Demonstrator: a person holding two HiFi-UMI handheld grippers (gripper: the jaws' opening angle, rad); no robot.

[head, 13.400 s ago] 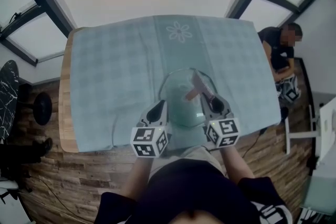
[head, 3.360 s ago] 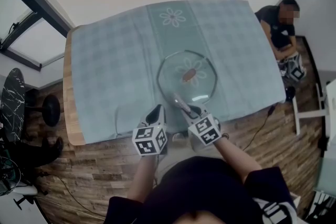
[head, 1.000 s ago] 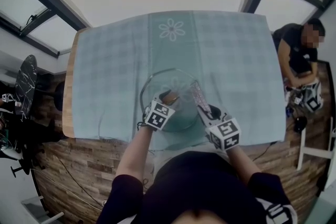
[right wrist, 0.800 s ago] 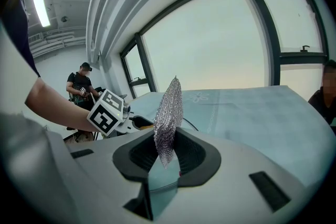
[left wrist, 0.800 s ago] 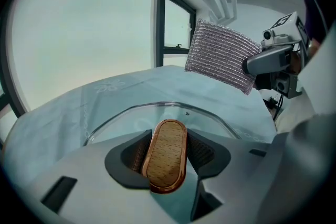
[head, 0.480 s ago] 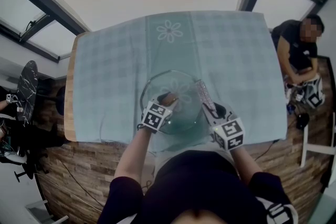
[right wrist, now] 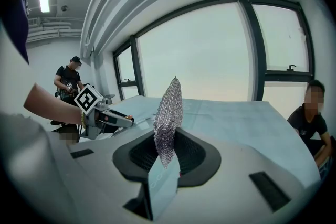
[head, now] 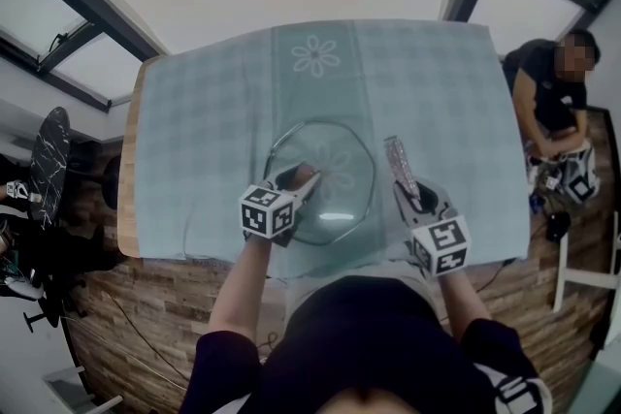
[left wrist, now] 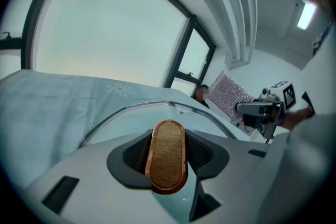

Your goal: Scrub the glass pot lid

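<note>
The glass pot lid (head: 335,199) lies on the teal cloth near the table's front edge. My left gripper (head: 296,191) reaches in from the left, its jaws closing round the lid's wooden handle (head: 305,175). In the left gripper view the handle (left wrist: 168,160) fills the space between the pads, and no gap shows. My right gripper (head: 408,194) hovers just right of the lid, shut on a silver chainmail scrubber (head: 398,160) that stands upright (right wrist: 169,113) and clear of the glass. The lid's rim (left wrist: 157,105) arcs behind the handle.
The checked teal cloth (head: 194,111) covers the wooden table (head: 124,208), whose front edge runs just under my grippers. A person (head: 548,102) sits beyond the table's right side. A dark chair (head: 44,165) stands off to the left.
The right gripper has carried the scrubber off the lid to the right. The left gripper has swung left while staying at the handle. The lid now sits a little farther from me.
</note>
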